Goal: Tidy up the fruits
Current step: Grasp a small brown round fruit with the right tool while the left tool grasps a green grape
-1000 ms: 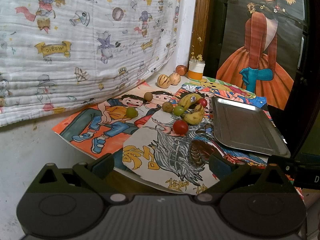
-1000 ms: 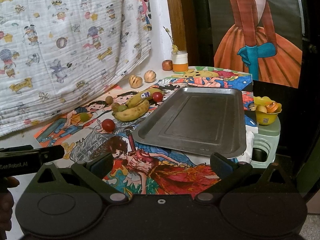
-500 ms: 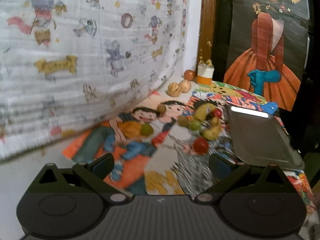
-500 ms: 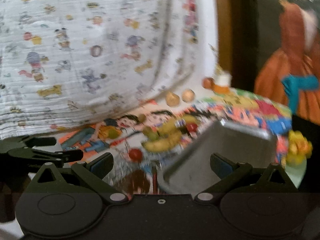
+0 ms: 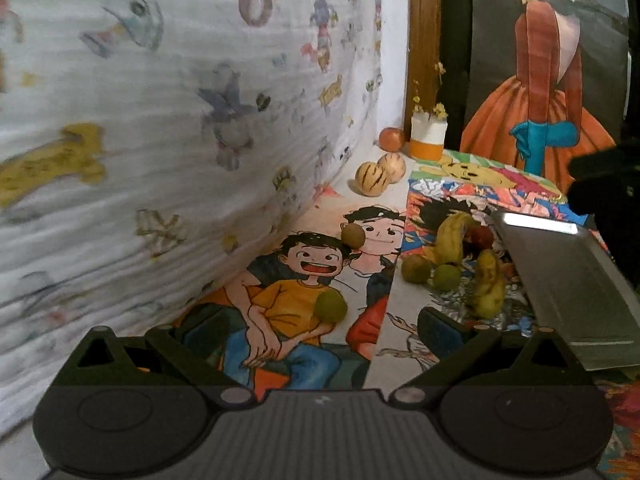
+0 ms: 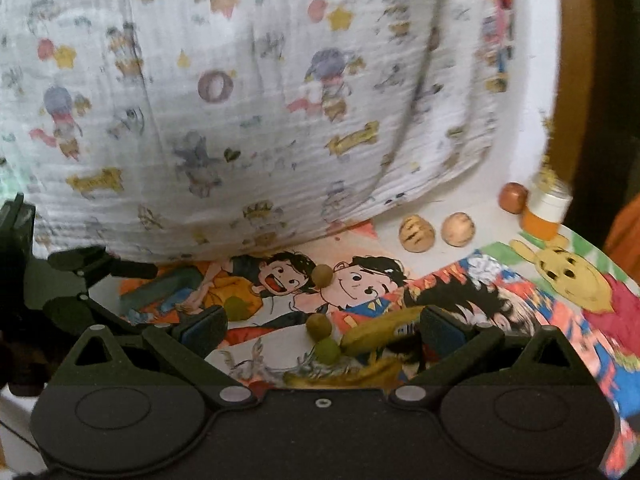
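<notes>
A white cartoon-print cloth [image 5: 168, 120] hangs as the back wall, far beyond both claws, with a painting of an orange-skirted woman [image 5: 540, 92] to its right. Cartoon posters [image 5: 304, 280] cover the table under the left gripper [image 5: 322, 326], and the metal tray [image 5: 568, 280] lies to its right. Both it and the right gripper [image 6: 324, 330] gape wide, holding nothing. Bananas [image 6: 380, 334] lie between the right claw's fingers, possibly untouched; a green fruit [image 5: 331, 307] sits just ahead of the left claw.

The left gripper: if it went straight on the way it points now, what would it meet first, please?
Probably the green fruit lying on the cartoon poster, just ahead between the open fingers of the left gripper; depth is uncertain.
</notes>
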The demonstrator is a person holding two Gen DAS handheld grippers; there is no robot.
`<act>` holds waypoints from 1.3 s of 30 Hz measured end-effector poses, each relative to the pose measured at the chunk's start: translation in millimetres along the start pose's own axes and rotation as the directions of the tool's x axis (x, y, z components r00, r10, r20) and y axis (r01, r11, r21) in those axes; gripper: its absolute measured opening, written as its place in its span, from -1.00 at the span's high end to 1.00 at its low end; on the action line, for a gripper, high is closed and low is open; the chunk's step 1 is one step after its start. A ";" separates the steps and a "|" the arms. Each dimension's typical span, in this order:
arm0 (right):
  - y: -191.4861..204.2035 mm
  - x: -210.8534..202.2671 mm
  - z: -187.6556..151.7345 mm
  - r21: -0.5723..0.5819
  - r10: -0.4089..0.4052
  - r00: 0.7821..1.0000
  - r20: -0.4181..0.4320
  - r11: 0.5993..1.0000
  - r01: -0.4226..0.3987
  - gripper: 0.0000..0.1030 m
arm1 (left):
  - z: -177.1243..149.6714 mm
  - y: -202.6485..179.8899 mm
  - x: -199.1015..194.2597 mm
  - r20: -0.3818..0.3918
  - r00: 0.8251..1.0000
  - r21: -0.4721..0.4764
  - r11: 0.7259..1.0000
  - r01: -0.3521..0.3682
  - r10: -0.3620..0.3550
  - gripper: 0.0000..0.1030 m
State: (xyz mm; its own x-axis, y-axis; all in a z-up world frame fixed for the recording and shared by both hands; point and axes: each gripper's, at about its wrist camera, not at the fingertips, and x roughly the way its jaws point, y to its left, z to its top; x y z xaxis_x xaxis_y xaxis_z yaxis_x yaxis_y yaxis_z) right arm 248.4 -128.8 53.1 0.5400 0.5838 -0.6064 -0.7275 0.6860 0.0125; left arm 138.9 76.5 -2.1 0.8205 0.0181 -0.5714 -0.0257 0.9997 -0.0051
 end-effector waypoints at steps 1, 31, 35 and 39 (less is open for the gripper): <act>-1.8 10.5 1.9 -0.017 0.008 1.000 -0.014 1.000 -0.009 -0.92 | 0.5 0.7 5.3 -0.005 1.000 0.006 1.000 0.005 -0.005 -0.99; 5.9 138.7 -11.1 -0.088 0.060 0.979 -0.192 0.993 -0.078 0.45 | 2.8 6.3 74.4 -0.085 0.990 -0.009 0.993 0.114 -0.114 0.02; 5.2 136.9 -13.4 -0.068 0.059 0.982 -0.178 0.995 -0.072 0.46 | 3.4 5.9 75.5 -0.091 0.991 -0.016 0.996 0.093 -0.094 0.31; 3.6 129.6 -15.5 -0.022 0.072 0.987 -0.145 0.997 -0.076 0.46 | 4.2 6.1 75.3 -0.098 0.992 -0.035 0.997 0.072 -0.075 0.47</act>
State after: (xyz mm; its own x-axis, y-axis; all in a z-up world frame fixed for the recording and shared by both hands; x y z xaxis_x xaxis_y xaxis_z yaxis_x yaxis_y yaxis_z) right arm 309.2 -57.4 -37.7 0.4187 0.5624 -0.7130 -0.7755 0.6299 0.0415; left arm 203.0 84.0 -41.7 0.7605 -0.0587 -0.6467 0.0134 0.9971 -0.0747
